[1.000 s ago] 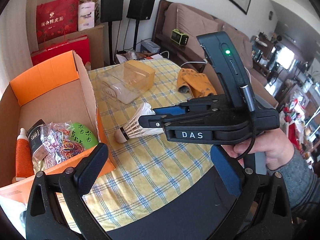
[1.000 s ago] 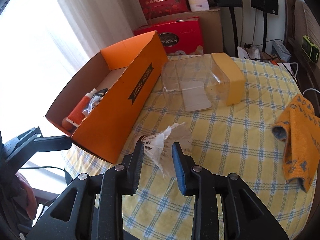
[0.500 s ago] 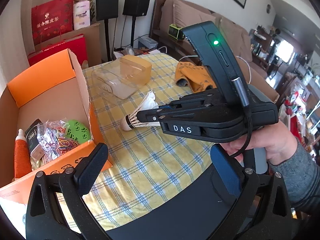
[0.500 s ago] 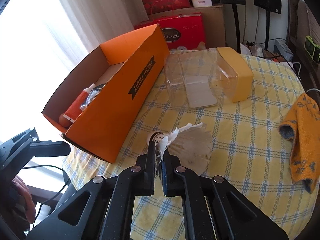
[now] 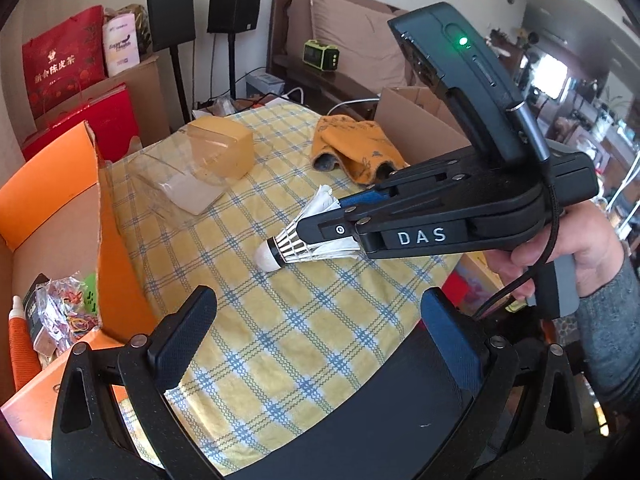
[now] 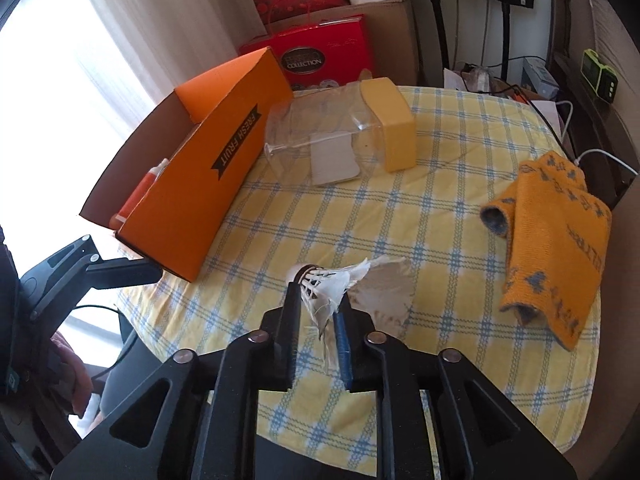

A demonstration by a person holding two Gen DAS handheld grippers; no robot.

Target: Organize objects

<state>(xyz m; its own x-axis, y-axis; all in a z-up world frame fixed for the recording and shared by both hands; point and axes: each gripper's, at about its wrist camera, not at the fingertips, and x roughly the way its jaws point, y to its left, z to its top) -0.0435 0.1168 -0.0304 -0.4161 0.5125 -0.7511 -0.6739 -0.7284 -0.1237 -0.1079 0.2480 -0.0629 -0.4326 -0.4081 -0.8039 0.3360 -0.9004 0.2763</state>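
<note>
The right gripper [image 6: 317, 320] pinches the feathers of a shuttlecock [image 6: 326, 284], held just above the checked tablecloth [image 6: 440, 208]; the left gripper [image 5: 320, 322] hangs with its fingers wide apart. To finish well, keep the squeeze light so the feathers do not crush, carry it cork-first over the orange box [image 6: 208, 184] wall, and let go low inside. The box reads "FRESH FRUIT"; the gripper body reads "DAS".

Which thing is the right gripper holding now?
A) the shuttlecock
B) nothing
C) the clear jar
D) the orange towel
A: the right gripper is shut on the feathers of the shuttlecock, while the towel and the jar lie apart on the table.
</note>
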